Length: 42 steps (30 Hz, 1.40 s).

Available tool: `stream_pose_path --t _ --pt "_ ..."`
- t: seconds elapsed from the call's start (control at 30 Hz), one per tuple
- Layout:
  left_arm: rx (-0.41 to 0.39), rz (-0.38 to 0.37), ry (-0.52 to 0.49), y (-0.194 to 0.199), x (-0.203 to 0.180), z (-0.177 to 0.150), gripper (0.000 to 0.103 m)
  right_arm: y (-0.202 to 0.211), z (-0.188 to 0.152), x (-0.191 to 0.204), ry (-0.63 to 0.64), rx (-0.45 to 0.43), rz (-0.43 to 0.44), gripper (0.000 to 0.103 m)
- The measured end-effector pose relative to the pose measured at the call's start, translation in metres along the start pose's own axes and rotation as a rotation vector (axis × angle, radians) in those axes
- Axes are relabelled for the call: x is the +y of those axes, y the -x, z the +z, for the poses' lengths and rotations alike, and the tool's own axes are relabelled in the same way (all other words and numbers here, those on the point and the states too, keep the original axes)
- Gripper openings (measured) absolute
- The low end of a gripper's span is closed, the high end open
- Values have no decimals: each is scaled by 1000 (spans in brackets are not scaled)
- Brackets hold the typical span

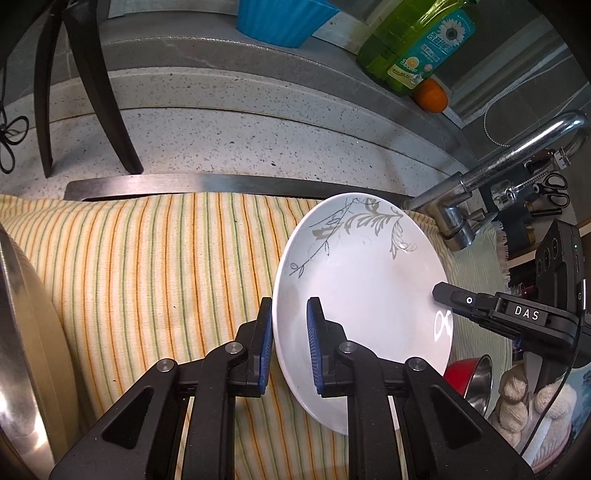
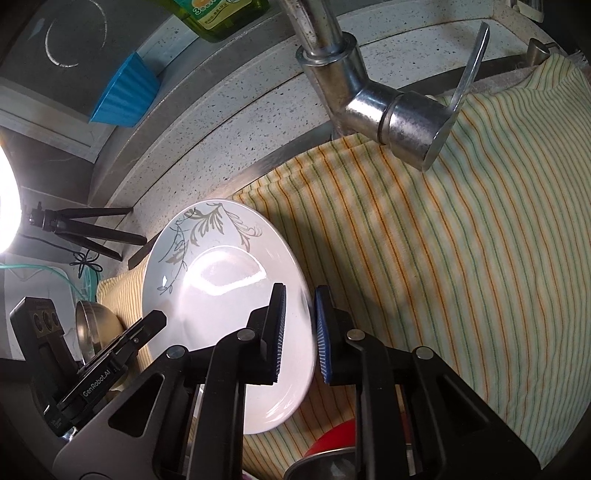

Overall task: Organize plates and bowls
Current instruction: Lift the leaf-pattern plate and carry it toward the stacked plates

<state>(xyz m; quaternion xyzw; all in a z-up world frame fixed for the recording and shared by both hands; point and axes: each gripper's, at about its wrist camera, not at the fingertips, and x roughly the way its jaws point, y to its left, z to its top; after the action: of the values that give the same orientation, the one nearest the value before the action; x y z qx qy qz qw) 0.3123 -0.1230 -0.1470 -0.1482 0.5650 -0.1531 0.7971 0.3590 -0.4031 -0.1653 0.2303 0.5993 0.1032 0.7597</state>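
A white plate with a grey leaf pattern (image 1: 362, 280) is held above the striped cloth (image 1: 155, 266). My left gripper (image 1: 290, 347) has its blue pads on either side of the plate's left rim and grips it. My right gripper (image 2: 299, 332) straddles the plate's (image 2: 221, 280) opposite rim with its pads close on both sides. The right gripper also shows in the left wrist view (image 1: 480, 306), and the left gripper in the right wrist view (image 2: 125, 343). A red-and-steel bowl (image 1: 474, 376) lies below the plate; it also shows in the right wrist view (image 2: 332, 458).
A steel tap (image 1: 491, 173) stands right of the plate, its lever (image 2: 410, 122) close above the cloth. A steel bowl (image 1: 22, 332) sits at the far left. A green detergent bottle (image 1: 413, 40), an orange (image 1: 430, 95) and a blue pot (image 1: 280, 18) stand on the ledge behind.
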Motion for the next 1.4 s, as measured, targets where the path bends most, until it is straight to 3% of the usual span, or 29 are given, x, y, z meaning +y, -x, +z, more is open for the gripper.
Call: stream_pose_path --t 0.67,1.4 --pt "-120 8 9 62 13 -15 15 36 -38 46 68 -27 71 16" --pt "-192 -16 -16 133 12 -85 15 88 -119 66 149 -54 126 16"
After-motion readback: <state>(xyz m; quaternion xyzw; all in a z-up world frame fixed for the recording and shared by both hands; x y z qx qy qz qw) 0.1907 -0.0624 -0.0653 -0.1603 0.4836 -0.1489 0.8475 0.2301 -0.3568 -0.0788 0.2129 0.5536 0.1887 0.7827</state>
